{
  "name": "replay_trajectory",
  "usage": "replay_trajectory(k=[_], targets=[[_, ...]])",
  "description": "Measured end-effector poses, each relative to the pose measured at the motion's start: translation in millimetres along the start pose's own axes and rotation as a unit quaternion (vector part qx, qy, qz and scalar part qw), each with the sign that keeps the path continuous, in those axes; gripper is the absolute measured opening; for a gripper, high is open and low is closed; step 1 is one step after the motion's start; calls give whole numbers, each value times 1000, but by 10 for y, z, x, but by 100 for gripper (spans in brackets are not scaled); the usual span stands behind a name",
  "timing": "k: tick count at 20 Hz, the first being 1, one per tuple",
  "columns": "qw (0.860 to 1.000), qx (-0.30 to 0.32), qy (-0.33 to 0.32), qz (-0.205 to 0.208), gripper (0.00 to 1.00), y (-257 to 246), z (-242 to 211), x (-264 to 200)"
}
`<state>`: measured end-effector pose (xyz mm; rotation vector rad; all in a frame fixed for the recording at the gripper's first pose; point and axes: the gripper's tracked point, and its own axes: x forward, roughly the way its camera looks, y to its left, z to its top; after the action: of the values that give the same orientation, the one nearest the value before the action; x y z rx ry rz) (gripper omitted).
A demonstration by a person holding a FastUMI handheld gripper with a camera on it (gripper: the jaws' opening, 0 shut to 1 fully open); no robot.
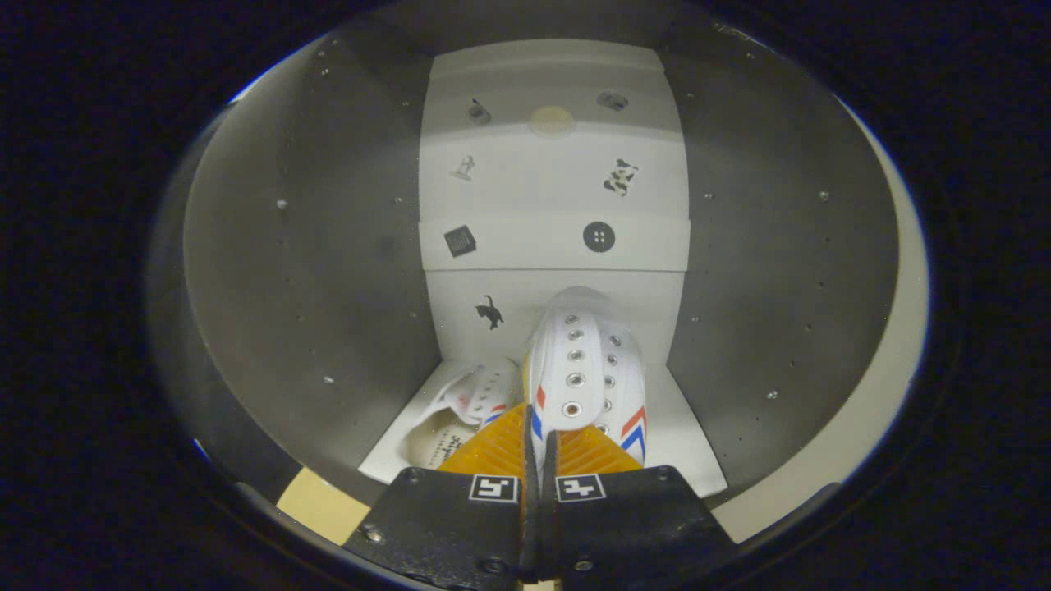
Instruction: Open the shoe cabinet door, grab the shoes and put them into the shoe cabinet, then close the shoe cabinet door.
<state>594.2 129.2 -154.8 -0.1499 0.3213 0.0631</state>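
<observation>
While the gripper reaches deep into the open shoe cabinet, its two fingers stand almost together, only a thin slit between them, and that slit is filled by the side wall of a white canvas shoe; both fingers seem to press on this thin edge, so the shoe hangs pinched by its upper near the lowest eyelets. I judge it a light thing, soft and floppy in the cloth, stiffer at the sole, so a pinch on the wall by the lace holes should carry it, though it may swing or twist, and a grip on the firmer heel or sole edge would steady it more. Its toe points away from the fingers toward the back panel, and I cannot tell whether the sole already rests on the white shelf floor. Just left of the fingers, the second shoe lies on that floor, tipped on its side with its opening showing. As for pose, the gripper points straight in along the cabinet's depth, level or slightly downward, centred between the grey side walls. Beyond, the back panel carries small stickers.
</observation>
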Motion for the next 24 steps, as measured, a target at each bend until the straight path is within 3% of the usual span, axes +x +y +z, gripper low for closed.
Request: replay_trajectory(k=[3, 7, 16, 23, 24], targets=[[999, -16, 25, -28, 4, -171, -138, 300], [998, -25, 50, -34, 4, -232, -236, 593], [996, -25, 76, -43, 13, -259, -337, 766], [997, -22, 44, -54, 68, -195, -125, 333], [998, -22, 40, -53, 69, -155, -96, 214]])
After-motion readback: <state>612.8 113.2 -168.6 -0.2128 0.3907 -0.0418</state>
